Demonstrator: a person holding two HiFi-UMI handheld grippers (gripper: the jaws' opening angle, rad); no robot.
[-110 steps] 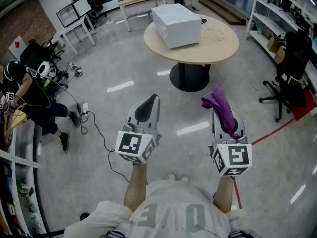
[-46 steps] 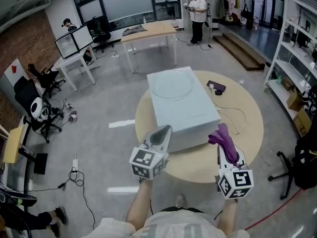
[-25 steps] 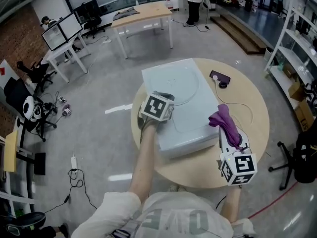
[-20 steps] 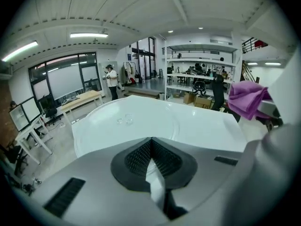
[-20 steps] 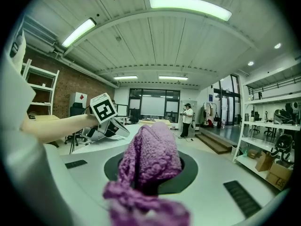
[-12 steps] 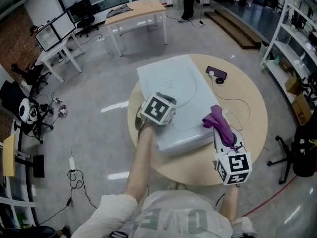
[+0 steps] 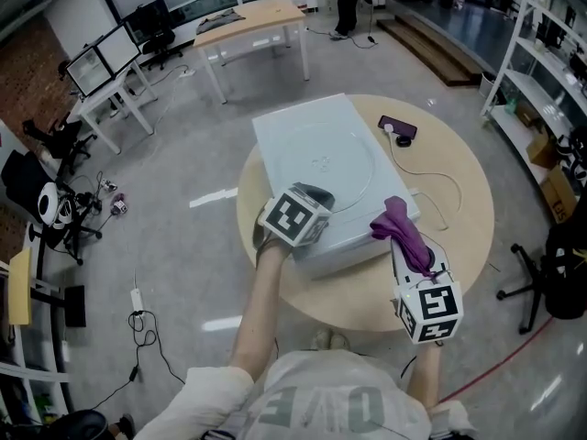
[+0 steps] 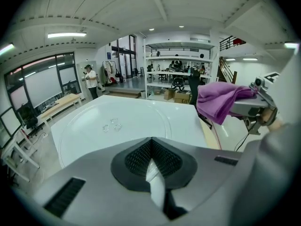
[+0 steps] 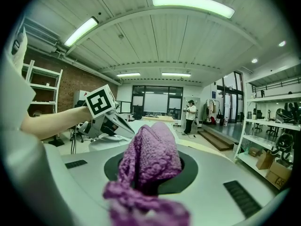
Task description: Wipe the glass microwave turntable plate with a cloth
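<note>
Open workshop floor, and the round wooden table (image 7: 459, 246) I was walking toward is now right under me. The clear round glass turntable plate (image 7: 341, 159) lies flat on the white microwave (image 7: 293, 131). My left gripper (image 7: 316, 193) has reached its near rim, jaws drawn together on nothing I can make out. My right gripper (image 7: 396, 242), pinching the purple knitted cloth (image 7: 396, 220), has closed on the microwave's near right corner. The cloth isn't touching the glass, so I judge wiping hasn't begun.

Head view looked steeply down on the round beige wooden table (image 7: 459, 246). Left gripper view skimmed close over the white box-shaped microwave (image 8: 190, 126); right gripper view faced level into the room. All three shared the purple knitted cloth (image 9: 150, 154).
</note>
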